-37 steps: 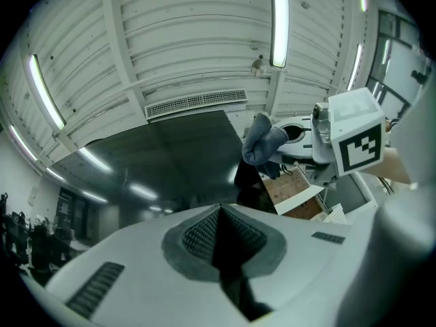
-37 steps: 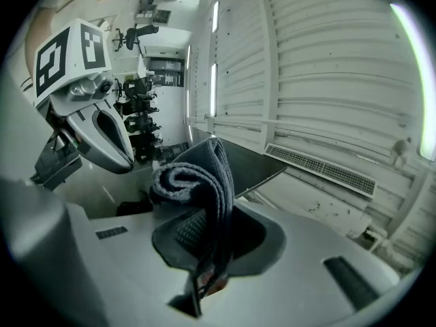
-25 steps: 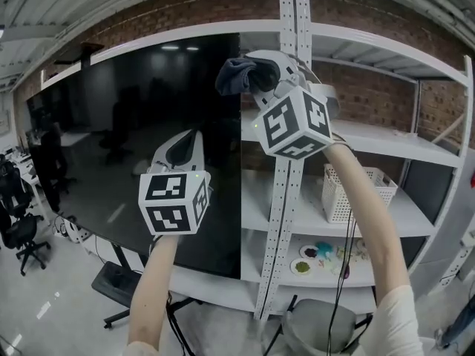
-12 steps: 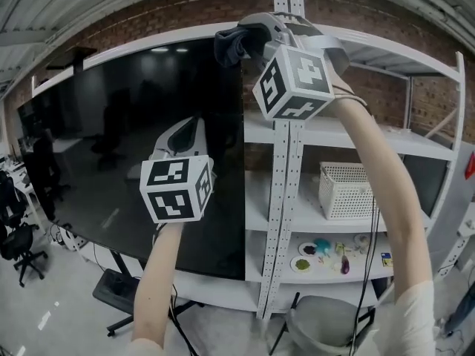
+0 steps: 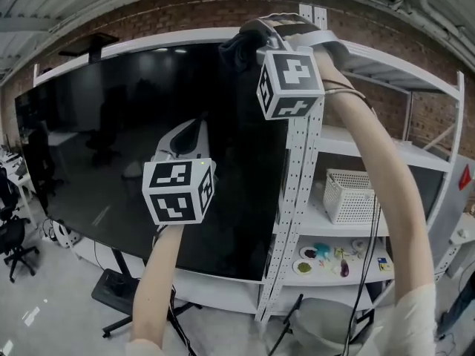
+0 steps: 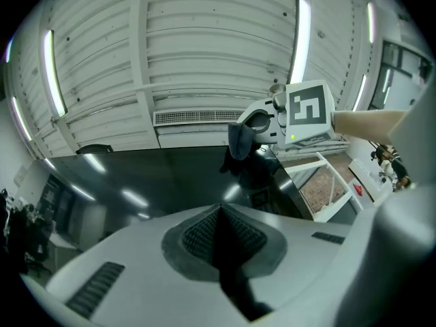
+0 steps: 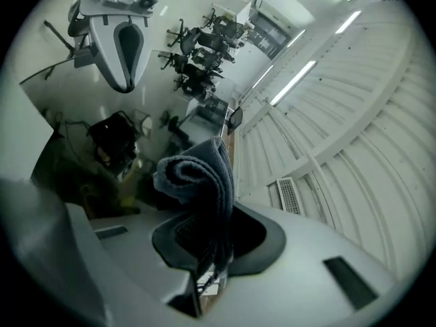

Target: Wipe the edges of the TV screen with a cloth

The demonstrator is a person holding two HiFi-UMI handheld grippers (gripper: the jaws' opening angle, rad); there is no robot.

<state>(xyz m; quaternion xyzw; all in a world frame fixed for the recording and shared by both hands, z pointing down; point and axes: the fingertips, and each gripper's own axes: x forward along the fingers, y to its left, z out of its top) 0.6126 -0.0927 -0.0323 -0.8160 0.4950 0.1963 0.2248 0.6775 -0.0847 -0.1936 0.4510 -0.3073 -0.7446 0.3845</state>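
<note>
The large black TV screen (image 5: 111, 147) fills the left and middle of the head view. My right gripper (image 5: 249, 47) is raised to the TV's top edge, a little left of its upper right corner. It is shut on a dark blue cloth (image 5: 234, 50) that presses against that edge. The right gripper view shows the folded cloth (image 7: 201, 176) pinched in the right gripper (image 7: 208, 247). My left gripper (image 5: 182, 141) hangs in front of the screen's middle, shut and empty. From the left gripper (image 6: 219, 213) I see the cloth (image 6: 240, 142) above the screen (image 6: 136, 182).
A white shelving rack stands right of the TV, its perforated upright (image 5: 297, 199) next to the screen's right edge. A white basket (image 5: 349, 195) sits on a middle shelf, plates with small items (image 5: 326, 254) below. Office chairs (image 5: 11, 236) and the TV stand base (image 5: 115, 288) are lower left.
My right gripper carried the cloth up the TV's right edge to the top corner, then left along the top edge. The left gripper stayed in front of the screen.
</note>
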